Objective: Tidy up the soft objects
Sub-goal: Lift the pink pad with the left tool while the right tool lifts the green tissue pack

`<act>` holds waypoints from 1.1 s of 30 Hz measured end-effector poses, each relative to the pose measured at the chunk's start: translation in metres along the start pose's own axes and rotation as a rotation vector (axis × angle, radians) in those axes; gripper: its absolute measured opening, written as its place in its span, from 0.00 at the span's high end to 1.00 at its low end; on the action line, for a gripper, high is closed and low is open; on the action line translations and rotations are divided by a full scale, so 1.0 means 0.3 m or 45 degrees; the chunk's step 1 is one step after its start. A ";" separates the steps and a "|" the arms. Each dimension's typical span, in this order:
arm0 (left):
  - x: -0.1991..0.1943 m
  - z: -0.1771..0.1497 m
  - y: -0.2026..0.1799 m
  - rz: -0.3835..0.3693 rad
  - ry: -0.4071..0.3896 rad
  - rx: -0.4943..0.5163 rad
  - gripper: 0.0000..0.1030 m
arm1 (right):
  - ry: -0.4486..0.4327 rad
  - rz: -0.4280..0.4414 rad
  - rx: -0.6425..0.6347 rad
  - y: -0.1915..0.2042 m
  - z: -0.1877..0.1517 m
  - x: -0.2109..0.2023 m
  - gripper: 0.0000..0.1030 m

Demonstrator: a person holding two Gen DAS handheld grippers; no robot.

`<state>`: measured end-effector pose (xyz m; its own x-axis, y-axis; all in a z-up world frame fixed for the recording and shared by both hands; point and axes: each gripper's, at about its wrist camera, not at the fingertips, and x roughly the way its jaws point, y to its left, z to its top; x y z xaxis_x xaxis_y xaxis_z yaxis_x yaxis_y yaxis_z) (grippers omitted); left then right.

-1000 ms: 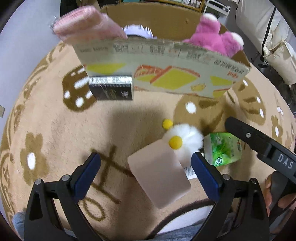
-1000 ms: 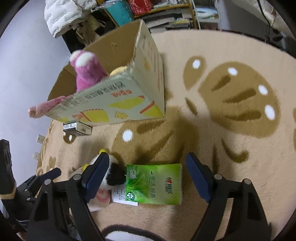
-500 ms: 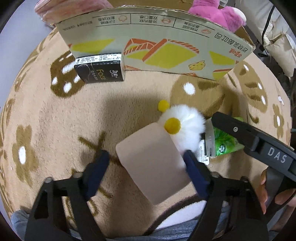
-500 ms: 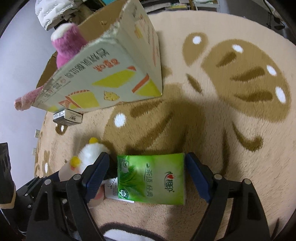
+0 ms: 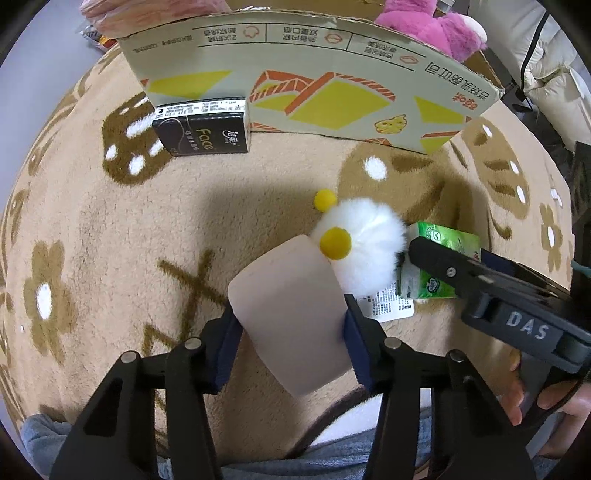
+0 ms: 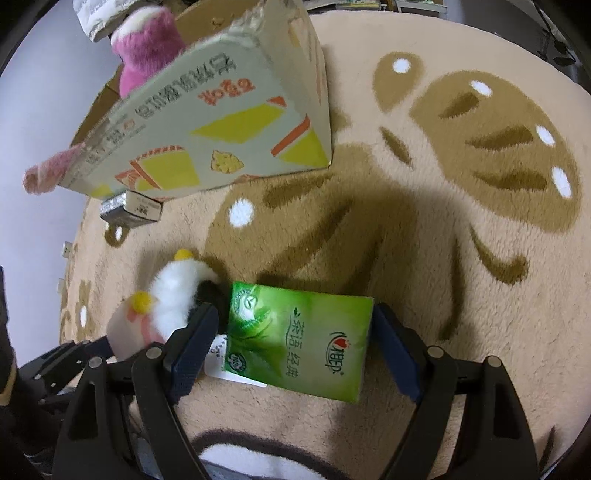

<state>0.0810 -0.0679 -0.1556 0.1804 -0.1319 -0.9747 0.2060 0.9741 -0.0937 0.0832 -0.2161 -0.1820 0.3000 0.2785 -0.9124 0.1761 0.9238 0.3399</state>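
My left gripper (image 5: 291,328) is shut on a pale pink soft block (image 5: 291,317) lying on the rug, a blue pad against each side. A white fluffy plush with yellow pompoms (image 5: 364,245) lies just beyond it. My right gripper (image 6: 295,350) straddles a green tissue pack (image 6: 299,336) on the rug, both blue pads at the pack's sides; whether they press it is unclear. The right gripper's finger shows in the left wrist view (image 5: 480,280). The cardboard box (image 5: 314,77) behind holds a pink plush toy (image 5: 439,27).
A black tissue pack (image 5: 203,125) lies against the box front. A pink fabric piece (image 6: 51,173) hangs over the box's left corner. The beige patterned rug (image 6: 461,184) spreads to the right. A white label (image 5: 388,306) lies beside the white plush.
My left gripper moved forward and closed onto the pink block. My right gripper moved down and narrowed around the green tissue pack. The box looks nearer in both views.
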 end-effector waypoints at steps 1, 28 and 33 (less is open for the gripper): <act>-0.001 0.001 -0.001 0.000 0.000 0.000 0.53 | 0.000 -0.008 -0.006 0.003 0.000 0.002 0.15; -0.389 0.002 0.058 0.074 -0.523 -0.033 0.56 | -0.684 0.132 -0.156 0.072 -0.014 -0.409 0.24; -0.487 0.031 0.050 0.094 -0.672 -0.008 0.56 | -0.761 0.141 -0.186 0.110 0.019 -0.445 0.23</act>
<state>0.0669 -0.0358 -0.0127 0.6535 -0.1362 -0.7445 0.1690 0.9851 -0.0319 0.0544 -0.2244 -0.0477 0.7894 0.2183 -0.5738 -0.0034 0.9362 0.3515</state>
